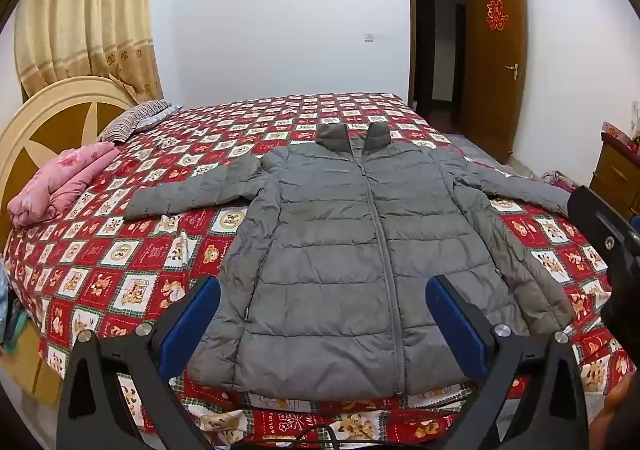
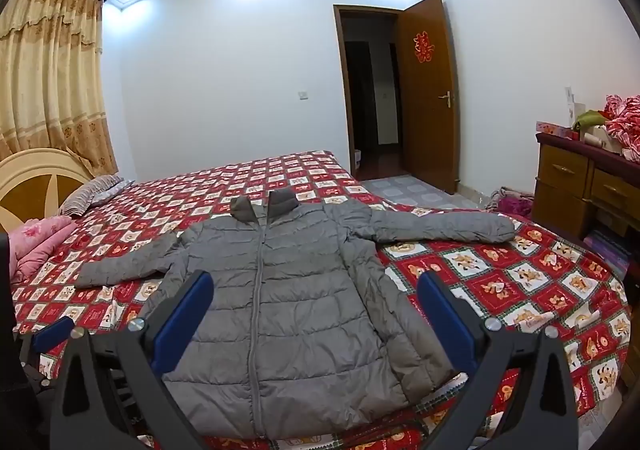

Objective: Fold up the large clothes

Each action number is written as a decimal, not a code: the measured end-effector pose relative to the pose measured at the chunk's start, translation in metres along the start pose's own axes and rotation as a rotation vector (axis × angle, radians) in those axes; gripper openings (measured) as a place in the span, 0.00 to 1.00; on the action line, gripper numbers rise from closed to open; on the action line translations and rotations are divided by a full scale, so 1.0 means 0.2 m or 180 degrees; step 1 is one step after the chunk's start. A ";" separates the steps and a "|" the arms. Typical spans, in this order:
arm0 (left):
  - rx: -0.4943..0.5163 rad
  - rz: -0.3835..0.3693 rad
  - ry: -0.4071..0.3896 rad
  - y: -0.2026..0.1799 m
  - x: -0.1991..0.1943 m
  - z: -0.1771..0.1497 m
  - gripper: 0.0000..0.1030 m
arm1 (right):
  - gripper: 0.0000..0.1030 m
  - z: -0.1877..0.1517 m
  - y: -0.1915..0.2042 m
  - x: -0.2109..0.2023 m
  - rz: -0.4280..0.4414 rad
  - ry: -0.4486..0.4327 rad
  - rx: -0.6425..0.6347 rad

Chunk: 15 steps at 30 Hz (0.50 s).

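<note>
- At the far left, a folded pink quilt [image 1: 60, 185] and a striped pillow [image 1: 134, 119] sit up against the headboard [image 1: 48, 117] — pushed aside, I judge, to leave the middle of the bed free as a folding surface.
- The left gripper [image 1: 322, 310] hangs over the near hem of the jacket, tilted downward, its blue pads [image 1: 192, 322] spread wide with nothing pinched between them; it looks poised to start, not to hold.
- The grey puffer jacket [image 1: 340, 250] lies face up on the red patterned bedspread [image 1: 132, 250], zipped, collar toward the far wall, hem toward the near bed edge, both sleeves stretched out sideways. That flat, symmetric spread suits a first fold of sleeves inward; no fold is made yet.
- The right gripper [image 2: 314, 298] hovers above the jacket's right half, also spread wide and empty, aimed less steeply down.
- The right sleeve [image 2: 440, 228] reaches toward the bed's rounded right edge — probably the nearer thing for this gripper to take.
- At the far right stands a wooden dresser [image 2: 580, 181], drawers closed so their contents are hidden; on top lie a red-and-white bundle [image 2: 624, 121] and small boxes, too small to identify.
</note>
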<state>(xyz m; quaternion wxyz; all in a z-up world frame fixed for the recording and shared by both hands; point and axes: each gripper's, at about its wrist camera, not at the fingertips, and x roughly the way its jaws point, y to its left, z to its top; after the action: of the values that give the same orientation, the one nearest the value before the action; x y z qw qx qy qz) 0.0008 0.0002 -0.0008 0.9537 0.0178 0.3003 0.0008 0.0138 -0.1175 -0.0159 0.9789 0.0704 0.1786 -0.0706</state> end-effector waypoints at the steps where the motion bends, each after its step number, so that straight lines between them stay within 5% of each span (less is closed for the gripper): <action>1: -0.0005 0.0010 0.0013 0.00 0.00 0.00 0.99 | 1.00 0.00 -0.01 0.00 0.0000 0.0008 0.0001; 15: 0.0015 -0.0141 0.0042 -0.02 0.01 0.00 0.99 | 1.00 0.00 -0.01 0.02 -0.0007 0.0031 -0.0033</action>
<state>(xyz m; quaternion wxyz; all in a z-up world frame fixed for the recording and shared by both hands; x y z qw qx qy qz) 0.0026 -0.0029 -0.0034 0.9514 0.0134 0.3068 -0.0209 0.0174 -0.1209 -0.0168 0.9782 0.0655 0.1838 -0.0704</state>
